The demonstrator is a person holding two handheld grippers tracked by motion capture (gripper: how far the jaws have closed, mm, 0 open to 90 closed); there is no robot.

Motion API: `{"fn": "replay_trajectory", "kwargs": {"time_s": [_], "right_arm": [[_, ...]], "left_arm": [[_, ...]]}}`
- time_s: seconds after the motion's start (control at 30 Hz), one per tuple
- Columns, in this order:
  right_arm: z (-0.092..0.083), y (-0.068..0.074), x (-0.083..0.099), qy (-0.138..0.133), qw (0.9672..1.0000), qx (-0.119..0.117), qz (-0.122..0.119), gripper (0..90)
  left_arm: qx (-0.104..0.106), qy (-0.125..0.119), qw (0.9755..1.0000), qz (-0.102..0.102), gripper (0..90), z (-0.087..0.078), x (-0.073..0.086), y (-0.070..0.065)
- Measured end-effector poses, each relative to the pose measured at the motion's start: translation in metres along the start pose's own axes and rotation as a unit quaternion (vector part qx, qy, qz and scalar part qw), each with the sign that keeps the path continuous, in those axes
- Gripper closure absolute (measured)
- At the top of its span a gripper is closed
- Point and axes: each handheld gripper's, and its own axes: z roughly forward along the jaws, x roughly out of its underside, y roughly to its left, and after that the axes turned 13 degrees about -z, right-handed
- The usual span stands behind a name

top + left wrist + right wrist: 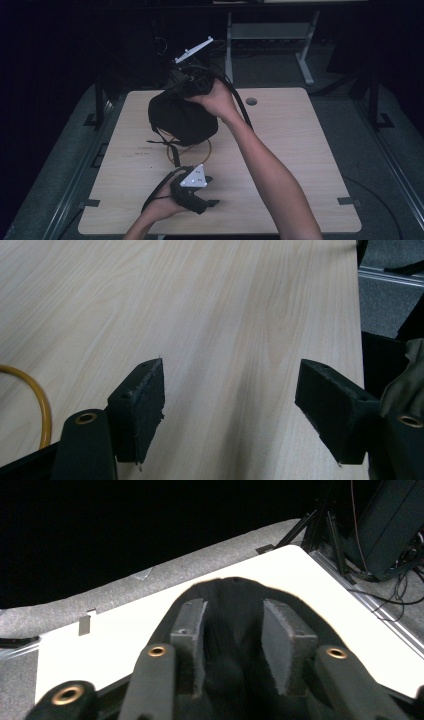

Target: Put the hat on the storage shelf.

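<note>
A black soft bag (182, 117) sits on the far left part of the wooden table (300, 150), its straps (165, 142) trailing toward me. My right gripper (192, 85) is at the bag's top, held from the right by a bare hand. In the right gripper view its jaws stand a little apart (232, 630) with the bag's black fabric (235, 592) in the gap, and the pads are not pressing on it. My left gripper (214, 190) rests low near the table's front. Its jaws are wide open (230, 405) over bare wood.
A loop of yellow cable (207, 150) lies on the table between the bag and my left gripper, and its curve (40, 395) runs by the left jaw. A round hole (251, 101) is near the table's far edge. A grey metal stand (270, 35) is behind the table.
</note>
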Motion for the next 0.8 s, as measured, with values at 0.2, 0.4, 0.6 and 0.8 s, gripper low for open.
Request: {"fn": "replay_trajectory", "kwargs": {"time_s": [0.2, 0.4, 0.6, 0.8], "right_arm": [[-0.004, -0.002, 0.001, -0.001, 1.0000, 0.006, 0.003, 47.0], [-0.010, -0.002, 0.007, -0.007, 0.9999, 0.009, 0.005, 43.6], [-0.018, -0.002, 0.016, -0.016, 0.9998, 0.005, 0.014, 39.6], [-0.033, -0.002, 0.025, -0.027, 0.9994, 0.010, 0.017, 37.4]], "left_arm": [[0.001, 0.000, 1.0000, -0.002, 27.7, 0.001, 0.000, 0.000], [0.000, 0.003, 1.0000, -0.001, 27.7, 0.001, 0.000, 0.000], [-0.002, -0.001, 1.0000, -0.004, 27.7, -0.001, 0.002, 0.001], [-0.006, -0.004, 1.0000, -0.004, 27.5, -0.001, 0.002, 0.002]]}}
